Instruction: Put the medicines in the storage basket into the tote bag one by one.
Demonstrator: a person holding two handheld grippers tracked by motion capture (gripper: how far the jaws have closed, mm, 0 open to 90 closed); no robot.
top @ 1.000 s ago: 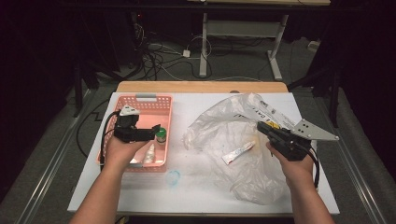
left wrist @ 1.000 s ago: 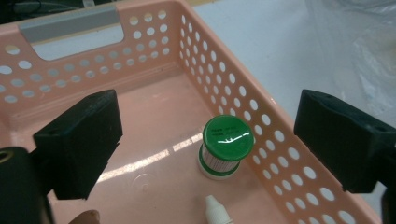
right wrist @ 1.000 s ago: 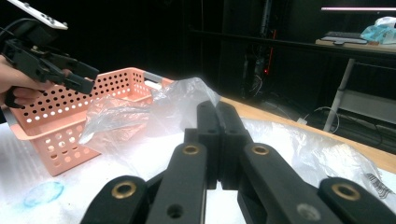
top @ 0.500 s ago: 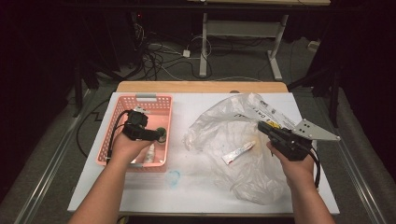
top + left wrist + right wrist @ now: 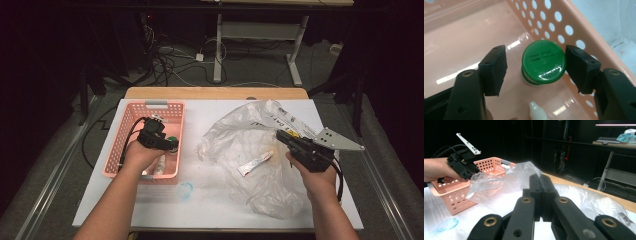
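Green-capped bottle is standing upright in the pink basket, right by its perforated wall, cap facing the left gripper. It's bracketed by the pads, which have just been closing but aren't touching yet. A white dropper tip is seen just beside it. The right gripper is kept shut, well apart over the plastic bag.

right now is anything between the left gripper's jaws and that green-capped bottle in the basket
Nothing visible. The left gripper straddles the green-capped bottle with clear gaps on both sides, its jaws having just been closing. A white dropper tip lies nearer the camera, outside the jaws' path.
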